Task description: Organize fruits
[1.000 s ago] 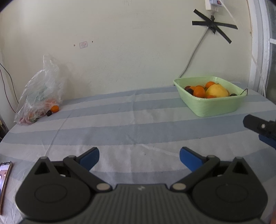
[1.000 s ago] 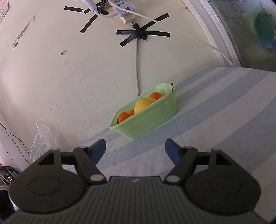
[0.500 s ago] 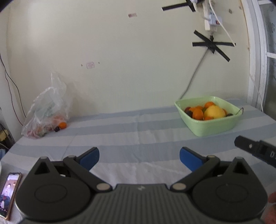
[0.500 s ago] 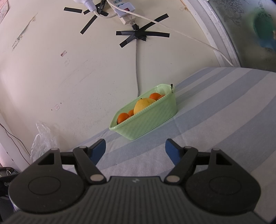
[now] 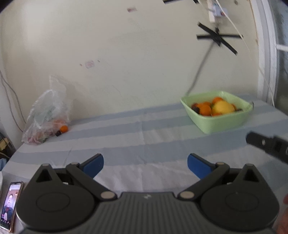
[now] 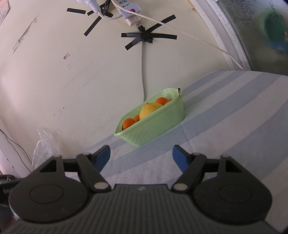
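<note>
A pale green basket (image 5: 223, 120) (image 6: 154, 126) stands at the back right of the striped table, holding small oranges (image 5: 205, 109) (image 6: 128, 122), a large yellow fruit (image 5: 223, 107) (image 6: 149, 110) and some dark fruits. A clear plastic bag (image 5: 46, 115) (image 6: 45, 144) lies at the back left by the wall, with one orange (image 5: 63, 128) and a dark fruit (image 5: 58, 133) at its mouth. My left gripper (image 5: 145, 166) is open and empty above the table's near middle. My right gripper (image 6: 141, 155) is open and empty, short of the basket.
A phone (image 5: 9, 203) with a lit screen lies at the near left edge of the table. The right gripper's black body (image 5: 268, 144) shows at the right of the left wrist view. Taped cables and a power strip (image 6: 129, 10) hang on the wall behind the basket.
The left gripper has drawn back and tilted upward, so more wall shows and the basket and bag look farther. The right gripper has hardly moved. Both stay open.
</note>
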`<state>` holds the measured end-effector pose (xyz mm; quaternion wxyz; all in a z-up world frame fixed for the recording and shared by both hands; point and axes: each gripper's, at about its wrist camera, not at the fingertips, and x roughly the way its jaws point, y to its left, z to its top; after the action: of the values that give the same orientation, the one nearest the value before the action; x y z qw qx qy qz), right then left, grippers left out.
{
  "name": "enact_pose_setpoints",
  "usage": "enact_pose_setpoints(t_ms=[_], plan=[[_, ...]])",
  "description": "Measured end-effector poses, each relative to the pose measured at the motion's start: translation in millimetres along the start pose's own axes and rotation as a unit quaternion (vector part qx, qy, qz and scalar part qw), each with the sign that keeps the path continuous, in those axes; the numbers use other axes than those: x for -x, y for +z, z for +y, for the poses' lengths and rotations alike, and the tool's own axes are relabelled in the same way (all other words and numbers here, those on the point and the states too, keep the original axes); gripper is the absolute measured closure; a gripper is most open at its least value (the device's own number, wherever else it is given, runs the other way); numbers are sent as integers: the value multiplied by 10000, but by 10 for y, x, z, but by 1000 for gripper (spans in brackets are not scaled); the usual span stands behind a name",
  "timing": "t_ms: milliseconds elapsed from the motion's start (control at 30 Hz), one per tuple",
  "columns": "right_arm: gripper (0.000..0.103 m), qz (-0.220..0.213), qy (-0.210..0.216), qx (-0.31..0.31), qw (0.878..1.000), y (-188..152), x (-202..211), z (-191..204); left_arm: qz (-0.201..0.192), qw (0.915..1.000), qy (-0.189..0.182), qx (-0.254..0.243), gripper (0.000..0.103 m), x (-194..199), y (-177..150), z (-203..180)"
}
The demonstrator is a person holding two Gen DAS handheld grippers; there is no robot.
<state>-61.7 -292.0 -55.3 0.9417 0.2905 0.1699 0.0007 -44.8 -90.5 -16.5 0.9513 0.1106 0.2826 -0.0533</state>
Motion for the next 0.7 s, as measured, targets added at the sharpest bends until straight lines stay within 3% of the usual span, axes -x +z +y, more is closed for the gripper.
enact_pose_setpoints(t_ms=[300, 700], plan=[[25, -8, 19, -13, 10000, 11, 2, -5, 563, 9979, -273, -157, 0, -156, -112, -95], [24, -20, 48, -41, 10000, 21, 5, -11, 836, 9958, -256, -266, 0, -270, -162, -137]])
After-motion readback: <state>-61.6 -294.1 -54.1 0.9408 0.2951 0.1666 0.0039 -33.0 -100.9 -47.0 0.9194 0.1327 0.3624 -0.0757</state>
